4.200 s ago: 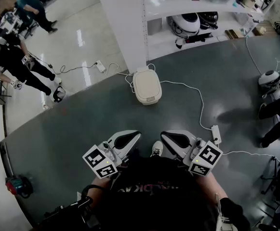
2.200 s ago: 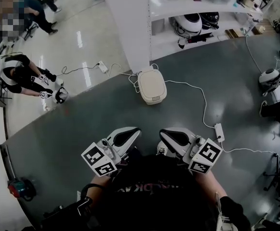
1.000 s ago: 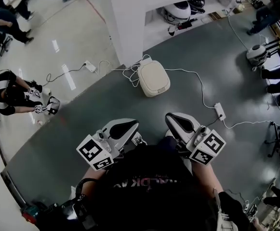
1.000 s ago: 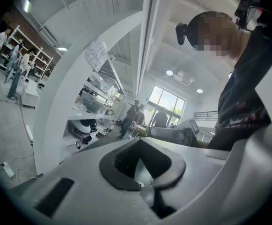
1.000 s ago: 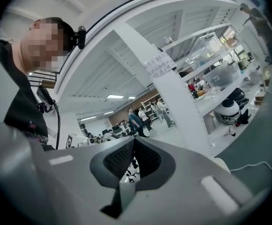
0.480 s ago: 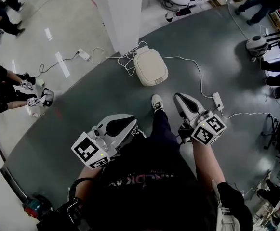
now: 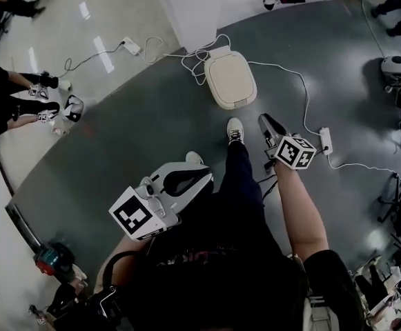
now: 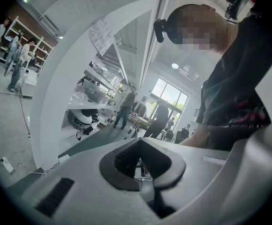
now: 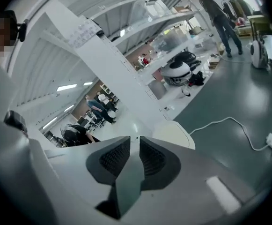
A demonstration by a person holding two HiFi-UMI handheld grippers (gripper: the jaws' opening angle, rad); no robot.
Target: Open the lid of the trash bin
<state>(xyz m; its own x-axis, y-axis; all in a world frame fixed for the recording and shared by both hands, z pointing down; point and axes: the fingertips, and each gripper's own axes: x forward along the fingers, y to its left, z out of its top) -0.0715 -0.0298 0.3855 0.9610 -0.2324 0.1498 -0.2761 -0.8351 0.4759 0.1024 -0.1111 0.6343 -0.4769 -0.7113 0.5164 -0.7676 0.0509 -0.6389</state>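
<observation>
Near trash bin (image 7: 230, 79), right gripper (image 7: 265, 121) lowered, jaws just opening, empty.

The dark grey floor (image 7: 138, 129) carries a cream trash bin (image 7: 231, 79), standing with its lid down. A white cable (image 7: 298, 92) trails from beside the bin across the floor to a power strip (image 7: 325, 141).

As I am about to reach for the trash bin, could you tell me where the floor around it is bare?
Bare: the dark floor left of the trash bin, up to the pale floor, and the strip between the bin's front and the shoe. Crowded: looped white cable behind the bin by the pillar, then right to the power strip.
</observation>
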